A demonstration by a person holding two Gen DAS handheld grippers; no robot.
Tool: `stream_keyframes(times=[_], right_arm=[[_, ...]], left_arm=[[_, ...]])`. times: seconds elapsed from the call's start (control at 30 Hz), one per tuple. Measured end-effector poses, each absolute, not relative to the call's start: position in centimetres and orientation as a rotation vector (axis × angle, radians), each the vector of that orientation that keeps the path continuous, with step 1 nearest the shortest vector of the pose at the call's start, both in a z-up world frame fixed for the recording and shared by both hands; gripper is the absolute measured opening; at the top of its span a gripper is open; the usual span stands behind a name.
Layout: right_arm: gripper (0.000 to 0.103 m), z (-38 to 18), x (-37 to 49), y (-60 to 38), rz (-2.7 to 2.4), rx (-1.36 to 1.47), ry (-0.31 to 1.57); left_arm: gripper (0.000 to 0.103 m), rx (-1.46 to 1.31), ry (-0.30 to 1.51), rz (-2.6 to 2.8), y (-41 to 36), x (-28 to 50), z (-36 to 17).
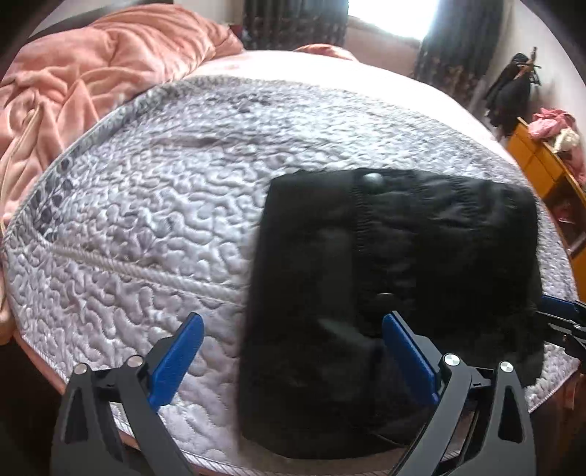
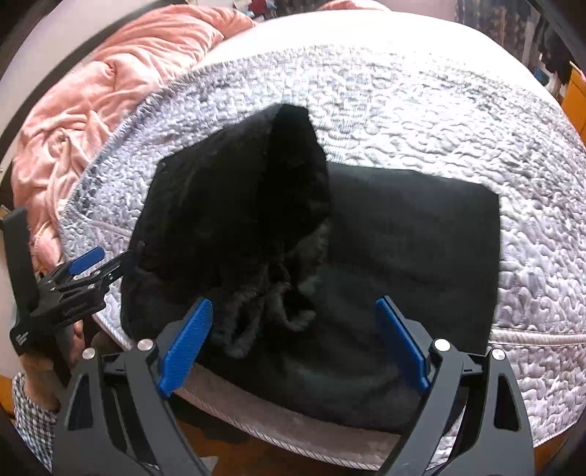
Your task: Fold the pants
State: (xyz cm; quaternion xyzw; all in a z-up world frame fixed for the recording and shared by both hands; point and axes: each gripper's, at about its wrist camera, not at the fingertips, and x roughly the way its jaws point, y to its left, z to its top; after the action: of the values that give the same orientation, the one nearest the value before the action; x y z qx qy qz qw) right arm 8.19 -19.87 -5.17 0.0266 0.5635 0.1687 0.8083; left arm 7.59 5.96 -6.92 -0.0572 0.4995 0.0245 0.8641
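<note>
Black pants (image 1: pixel 395 293) lie folded into a thick bundle near the foot edge of a bed (image 1: pixel 146 219) covered by a grey quilted bedspread, with a crumpled pink blanket (image 1: pixel 91 73) heaped toward the head of the bed. The left tool (image 1: pixel 293 351) hangs above the near edge of the bed with its blue fingers (image 1: pixel 175 359) spread wide and nothing caught between them; one finger is over the bare bedspread just beside the bundle, the other over the dark cloth itself, so the left border of the pants falls in the gap between them. The right tool (image 2: pixel 293 340) is likewise wide open and holds nothing; seen from its own camera, its two blue fingers (image 2: pixel 186 344) straddle the near part of the pants, where a fuzzy lining shows at a loose fold, while a hump of the black cloth stands up from the bundle farther back. From that same view the left tool (image 2: pixel 99 263) sits at the bundle's left corner, close to the cloth, gripped by a hand (image 2: pixel 40 366) in a checked sleeve (image 2: pixel 29 406). A round metal button (image 1: pixel 372 182) shows at the far edge of the pants. An orange wooden cabinet (image 1: pixel 542 172) stands beyond the bed's right side, under a bright window (image 1: pixel 392 14) with dark curtains
</note>
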Motion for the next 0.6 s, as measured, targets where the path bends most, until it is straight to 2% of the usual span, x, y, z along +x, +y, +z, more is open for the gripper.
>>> stream_keyframes(times=[0.2,0.23,0.37,0.4,0.47,0.6], right_arm=[[0.09,-8.0,9.7,-18.3,0.372,0.097,1.274],[0.087,-8.1,9.7,-18.1,0.375,0.087,1.267],[0.048,-7.9,9.2,-17.5,0.439,0.073,1.221],[0.044,-7.7,9.0,-17.5,0.441,0.06,1.21],[0.031,-7.2,8.7,-17.7,0.452,0.057,1.186],[0.022,-5.4,8.3,-18.2,0.491,0.085,1.146]], left_arm=[[0.1,-0.164,1.079,0.063,7.4,7.6,-8.5],[0.1,-0.176,1.08,0.061,7.5,7.6,-8.6],[0.1,-0.206,1.082,0.07,8.0,7.4,-8.6],[0.1,-0.209,1.085,0.07,8.1,7.4,-8.6],[0.099,-0.213,1.086,0.07,8.0,7.5,-8.6],[0.099,-0.199,1.083,0.072,7.5,7.4,-8.2]])
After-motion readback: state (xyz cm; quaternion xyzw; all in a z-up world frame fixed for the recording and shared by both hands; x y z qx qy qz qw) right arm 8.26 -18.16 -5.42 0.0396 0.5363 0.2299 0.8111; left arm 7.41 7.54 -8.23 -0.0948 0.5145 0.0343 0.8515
